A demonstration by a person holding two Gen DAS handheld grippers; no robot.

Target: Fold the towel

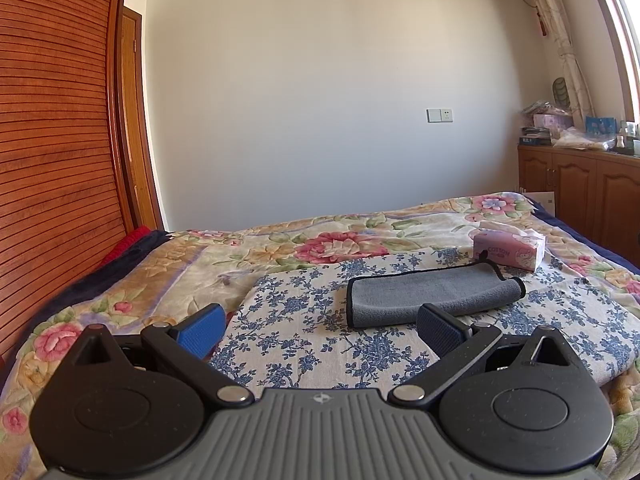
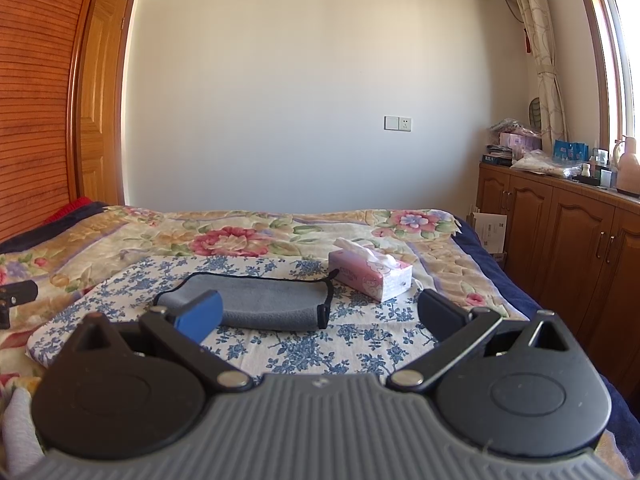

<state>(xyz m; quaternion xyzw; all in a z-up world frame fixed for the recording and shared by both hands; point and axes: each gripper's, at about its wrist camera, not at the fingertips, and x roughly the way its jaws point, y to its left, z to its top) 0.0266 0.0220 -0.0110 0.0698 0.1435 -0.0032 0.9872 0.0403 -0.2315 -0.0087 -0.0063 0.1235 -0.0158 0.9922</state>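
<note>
A grey towel with black edging lies folded into a long strip on a blue-flowered white cloth on the bed. It also shows in the right wrist view. My left gripper is open and empty, hovering just short of the towel, which lies ahead and to the right. My right gripper is open and empty too, just in front of the towel's near edge. A black part of the left gripper shows at the left edge of the right wrist view.
A pink tissue box sits just behind the towel's right end; it also shows in the right wrist view. A floral quilt covers the bed. A slatted wooden wardrobe stands left. Wooden cabinets with clutter stand right.
</note>
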